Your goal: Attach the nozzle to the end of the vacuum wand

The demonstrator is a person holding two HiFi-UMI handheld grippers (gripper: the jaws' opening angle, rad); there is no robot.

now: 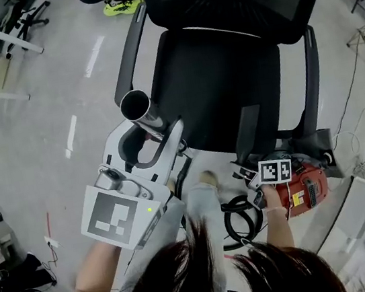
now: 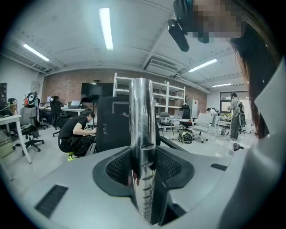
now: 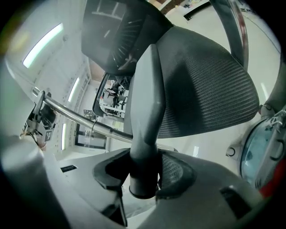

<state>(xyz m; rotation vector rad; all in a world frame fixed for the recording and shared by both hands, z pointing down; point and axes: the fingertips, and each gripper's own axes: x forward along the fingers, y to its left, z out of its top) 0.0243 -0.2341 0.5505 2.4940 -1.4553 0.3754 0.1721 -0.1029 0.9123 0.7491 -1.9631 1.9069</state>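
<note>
One nozzle (image 3: 145, 112), dark grey. It's standing up in the right gripper (image 3: 144, 176), whose claw is pinched on its round collar end. It sits just off the front edge of the office chair (image 1: 227, 81), toward the seat's right front corner.

One wand (image 2: 142, 116), shiny chrome. The left gripper (image 2: 143, 174) has its claw clamped on the tube, and the open end points up by the chair's left front corner, next to the armrest. Nozzle and wand are well apart, not joined yet.

One red vacuum body (image 1: 304, 188) is on the floor by the chair's right front side, with a black hose (image 1: 236, 212) coiled beside it. Its clear dust cup (image 3: 261, 150) shows in the right gripper view, but I can't tell what's in it.

One person (image 2: 76, 134) is crouched behind the chair.
</note>
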